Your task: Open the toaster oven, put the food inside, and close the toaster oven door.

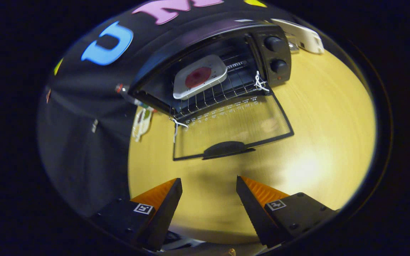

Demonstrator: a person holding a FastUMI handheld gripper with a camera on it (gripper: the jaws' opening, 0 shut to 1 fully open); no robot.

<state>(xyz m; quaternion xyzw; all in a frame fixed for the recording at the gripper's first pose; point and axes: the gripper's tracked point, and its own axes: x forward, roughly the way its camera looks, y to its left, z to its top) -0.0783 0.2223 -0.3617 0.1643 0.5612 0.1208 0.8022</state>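
We see the toaster oven (212, 71) with its glass door (231, 126) folded down flat — the white tray of food (200, 75) sits inside on its wire rack (226, 90). Our gripper (209, 185) hangs before the door, fingers spread, holding nothing.

black toaster oven (226, 53); white tray (199, 76) with a dark red round; pale yellow wood-grain table (326, 117).

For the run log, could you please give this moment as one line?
gripper open, holding nothing | toaster oven door open | plate of food on rack | next: close door
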